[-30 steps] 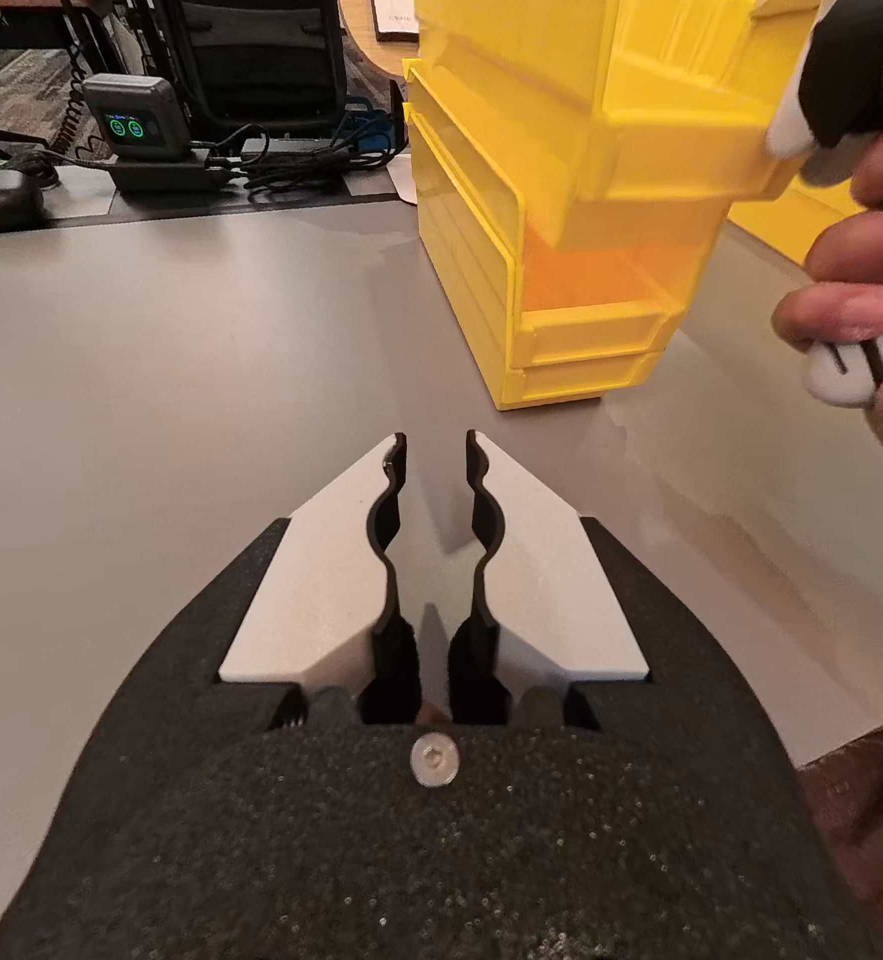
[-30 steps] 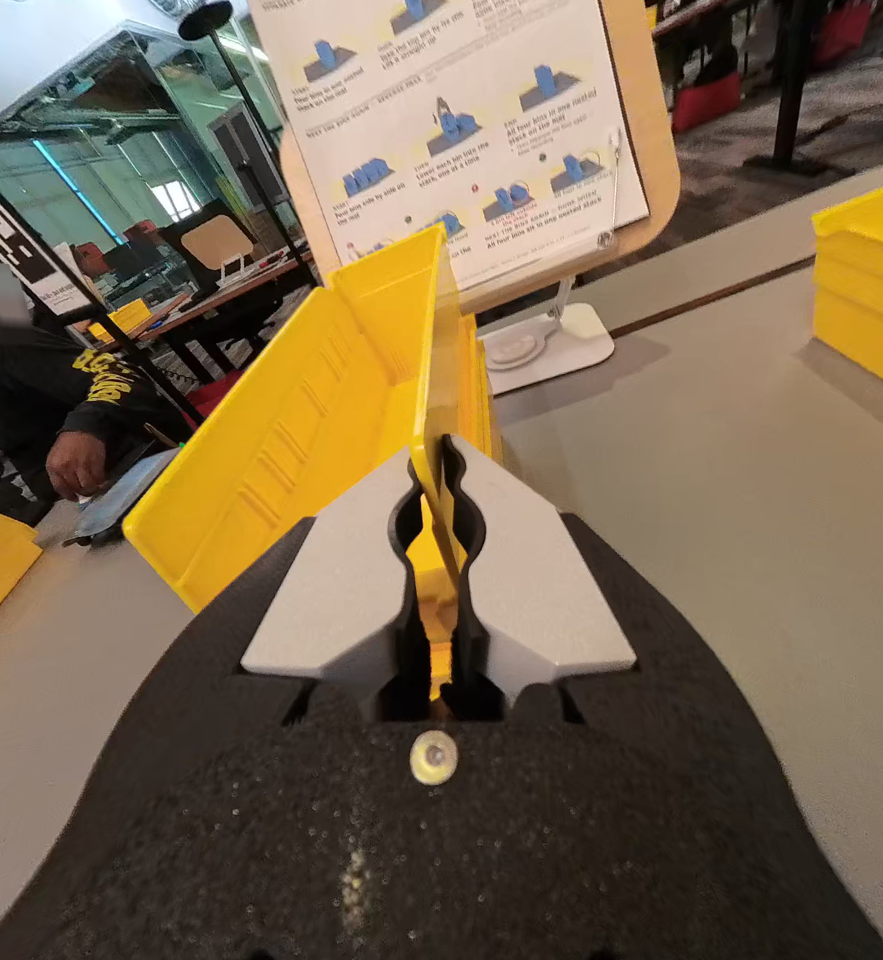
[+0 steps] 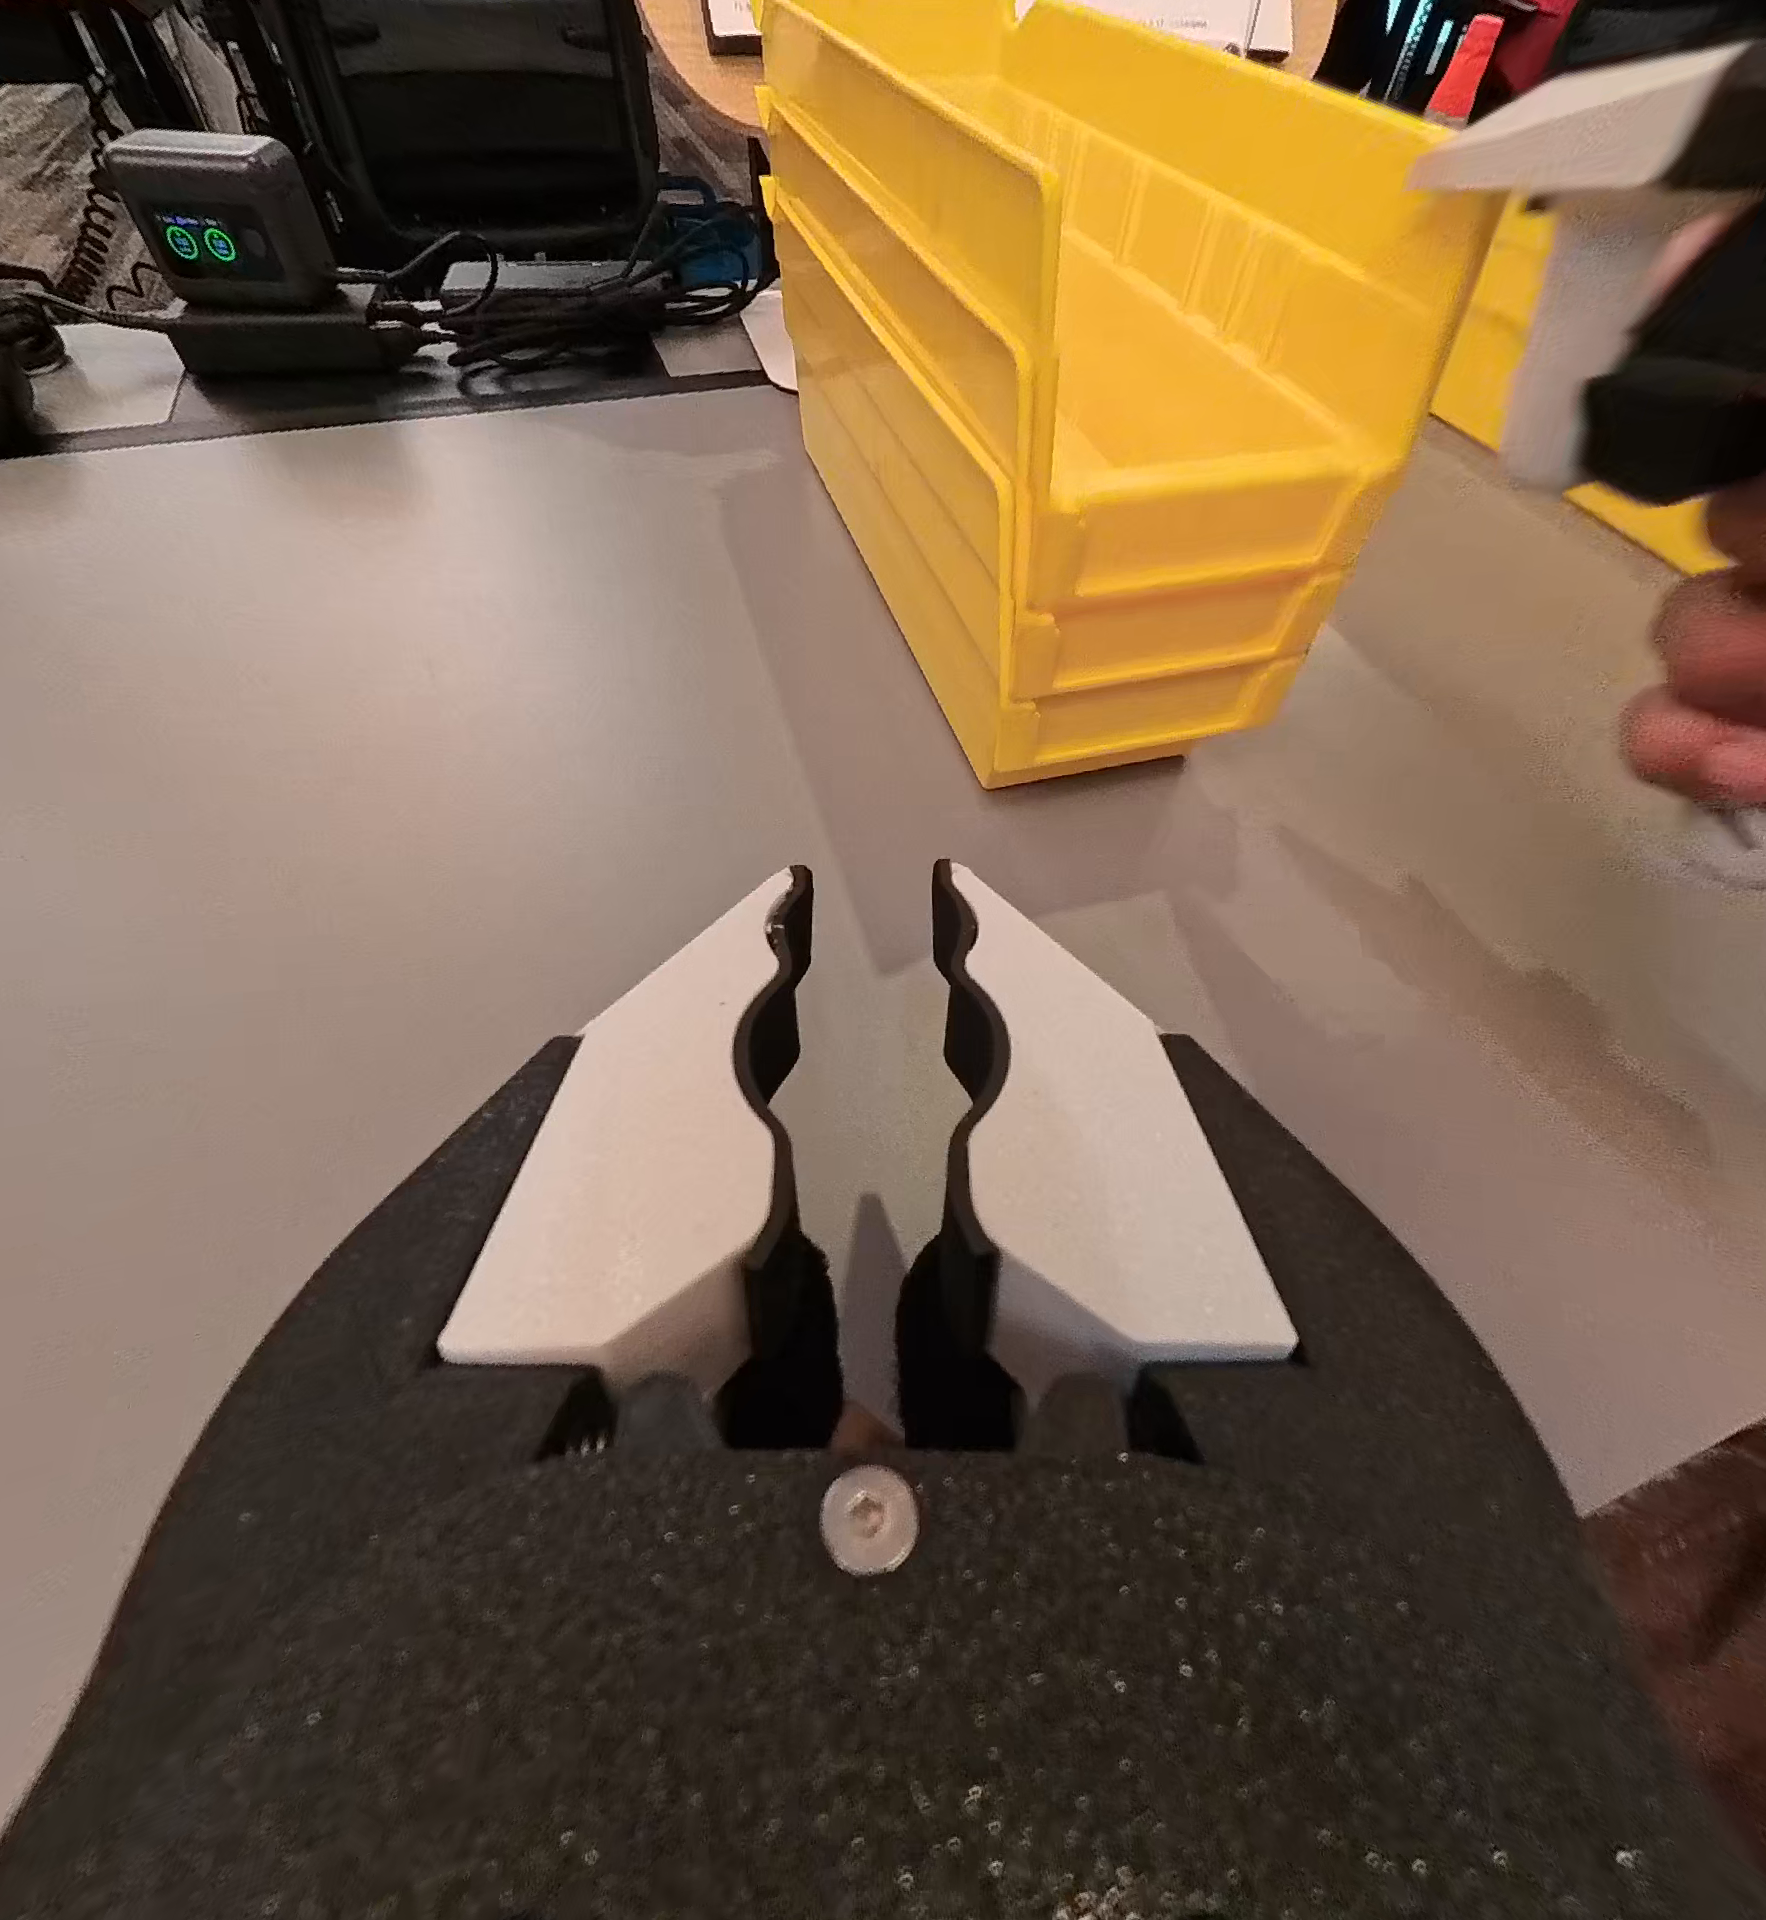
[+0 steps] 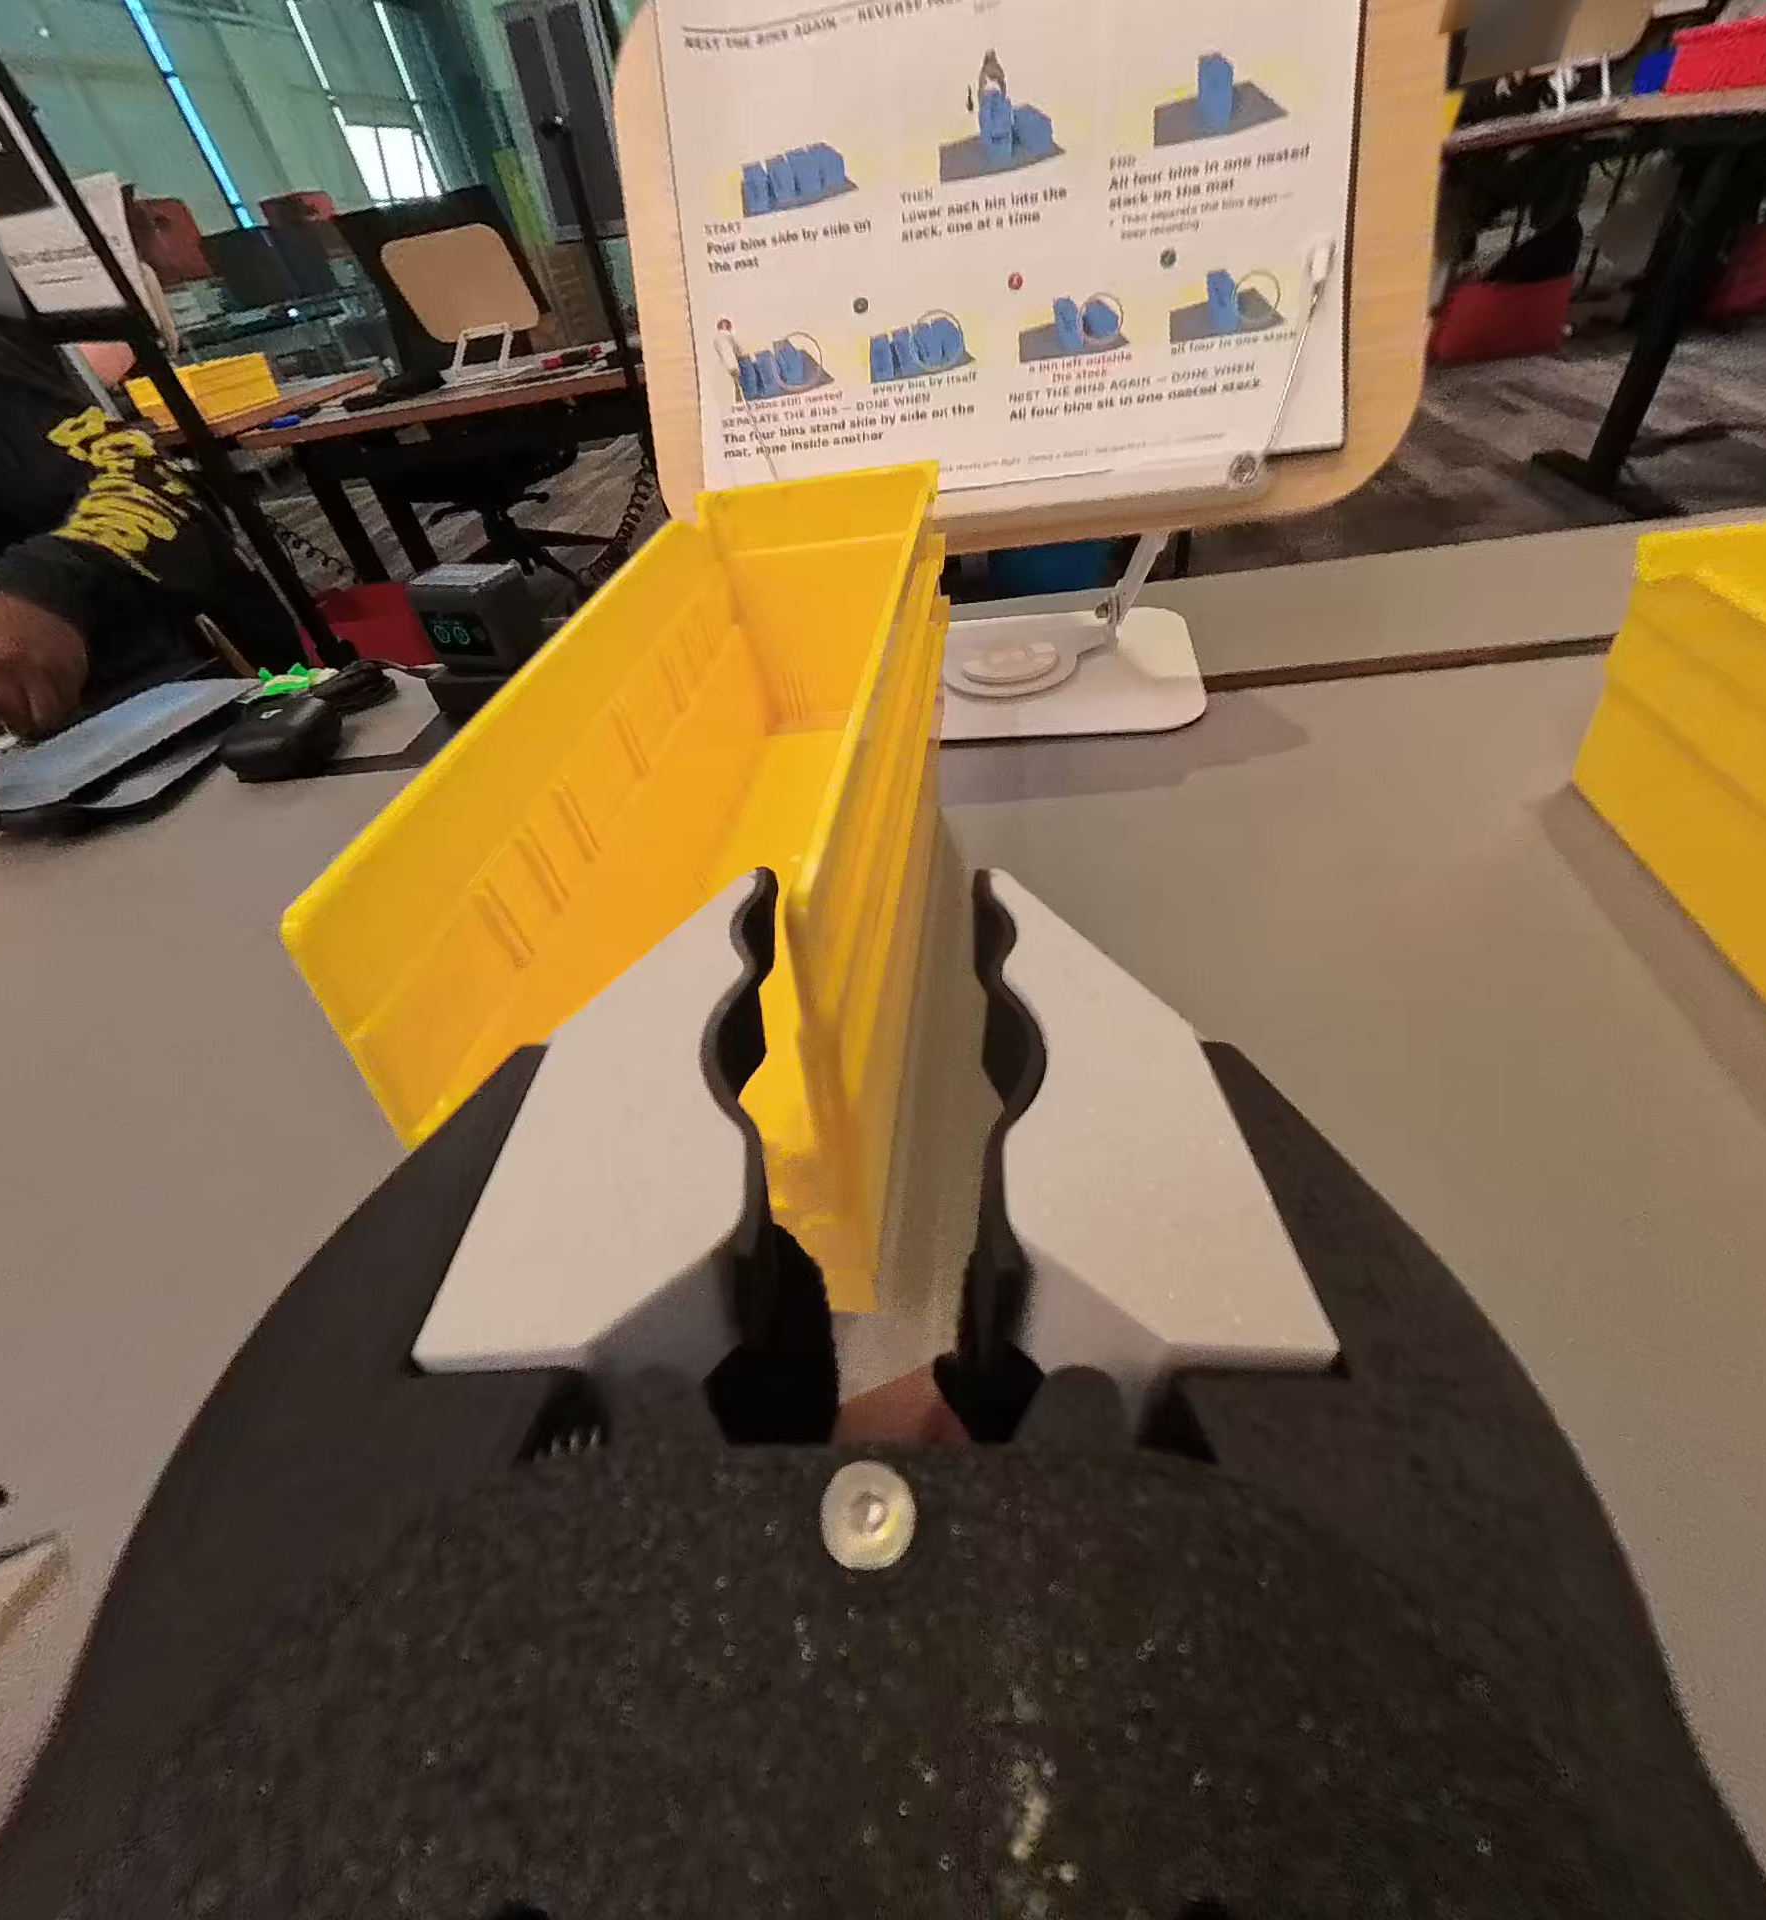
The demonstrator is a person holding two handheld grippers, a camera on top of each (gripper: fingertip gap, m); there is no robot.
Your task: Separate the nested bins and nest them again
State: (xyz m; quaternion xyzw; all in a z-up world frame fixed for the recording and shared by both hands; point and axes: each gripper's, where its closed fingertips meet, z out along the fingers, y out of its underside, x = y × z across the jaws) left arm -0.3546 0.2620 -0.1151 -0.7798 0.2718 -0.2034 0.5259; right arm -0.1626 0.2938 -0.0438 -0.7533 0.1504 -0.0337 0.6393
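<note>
Three yellow nested bins (image 3: 1118,540) sit stacked on a grey table (image 3: 339,727), the top bin (image 3: 1170,416) resting inside the two below it; its long interior shows nothing in it. The left gripper (image 3: 871,883) hovers low over the table well short of the stack, its jaws a little apart with only bare tabletop between them. The right gripper (image 4: 874,894) stands at the near end of the stack, its jaws wide apart on either side of the top bin's right wall (image 4: 858,935), neither pad clearly touching it. In the left wrist view that gripper appears at the upper right edge, blurred and cut off by the frame, with the hand (image 3: 1752,686) that holds it.

A second yellow stack (image 4: 1731,810) lies well apart on the right side of the table, cropped by the picture's edge, so how many bins it has cannot be told. Behind the bins a sheet of instructions (image 4: 1004,239) with blue diagrams stands on a wooden board with a white stand. A small dark device (image 3: 219,229) with green-lit rings sits amid black cables (image 3: 546,301) at the table's far left. A seated person's dark sleeve (image 4: 79,499) shows at the far left, partly hidden by a mosaic patch.
</note>
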